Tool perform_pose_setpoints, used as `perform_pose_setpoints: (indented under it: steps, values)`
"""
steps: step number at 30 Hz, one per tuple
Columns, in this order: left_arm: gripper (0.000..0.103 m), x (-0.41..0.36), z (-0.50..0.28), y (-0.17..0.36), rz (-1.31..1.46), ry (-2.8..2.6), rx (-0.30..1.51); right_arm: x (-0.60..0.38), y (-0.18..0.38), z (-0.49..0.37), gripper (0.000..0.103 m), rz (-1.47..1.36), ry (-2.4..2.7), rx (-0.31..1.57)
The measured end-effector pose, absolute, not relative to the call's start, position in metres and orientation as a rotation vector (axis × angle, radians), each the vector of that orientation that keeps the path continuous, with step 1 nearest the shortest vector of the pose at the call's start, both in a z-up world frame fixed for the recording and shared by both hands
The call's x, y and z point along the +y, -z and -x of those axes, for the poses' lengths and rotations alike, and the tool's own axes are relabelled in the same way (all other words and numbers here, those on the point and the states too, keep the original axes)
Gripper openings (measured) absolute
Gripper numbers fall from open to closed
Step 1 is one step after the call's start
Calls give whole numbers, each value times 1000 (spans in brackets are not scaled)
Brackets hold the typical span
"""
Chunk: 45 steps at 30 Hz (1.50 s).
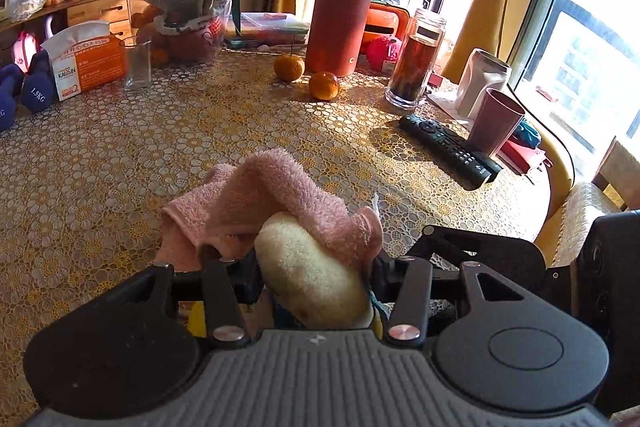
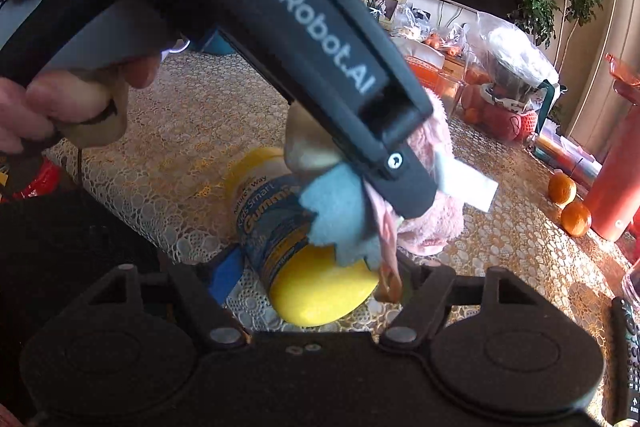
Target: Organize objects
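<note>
My left gripper (image 1: 312, 259) is shut on a plush toy (image 1: 312, 275) with a cream body and a blue part, and on the pink towel (image 1: 276, 199) draped over it, held above the table. In the right wrist view the left gripper's black body crosses the frame, with the toy's blue part (image 2: 340, 215) and the towel (image 2: 436, 219) at its tip. My right gripper (image 2: 316, 267) is around a gummy vitamin bottle (image 2: 280, 223) with a yellow lid (image 2: 324, 295), lying on its side. Its fingertips are mostly hidden.
On the lace-covered table (image 1: 120, 155) stand two oranges (image 1: 324, 85), a red flask (image 1: 340, 15), a glass jar (image 1: 416, 59), a pink cup (image 1: 494, 123), a remote (image 1: 448, 147), a clear glass (image 1: 137, 65), a tissue pack (image 1: 86, 61) and blue dumbbells (image 1: 36, 83).
</note>
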<state>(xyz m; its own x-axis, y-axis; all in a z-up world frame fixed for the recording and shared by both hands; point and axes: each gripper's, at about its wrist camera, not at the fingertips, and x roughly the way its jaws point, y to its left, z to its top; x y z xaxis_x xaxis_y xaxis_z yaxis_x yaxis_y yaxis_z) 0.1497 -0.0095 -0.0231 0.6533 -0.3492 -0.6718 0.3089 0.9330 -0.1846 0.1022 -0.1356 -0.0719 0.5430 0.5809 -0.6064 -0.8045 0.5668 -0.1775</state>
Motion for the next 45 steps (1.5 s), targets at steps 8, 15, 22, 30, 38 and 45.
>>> perform_pose_setpoints:
  steps: [8, 15, 22, 30, 38, 45]
  values:
    - [49, 47, -146, 25, 106, 228, 781, -134, 77, -94, 74, 547, -870, 467]
    - [49, 63, -148, 14, 157, 185, 774, -136, 78, -99, 74, 520, -879, 479]
    - [49, 3, -155, 11, 128, 357, 781, -138, 77, -100, 74, 517, -886, 482]
    - [49, 3, -143, 27, 104, 300, 764, -138, 76, -99, 74, 493, -886, 502]
    - [49, 33, -132, 30, 186, 248, 750, -166, 73, -128, 83, 128, -923, 695]
    - [49, 53, -122, 31, 240, 225, 747, -171, 80, -134, 83, 41, -931, 751]
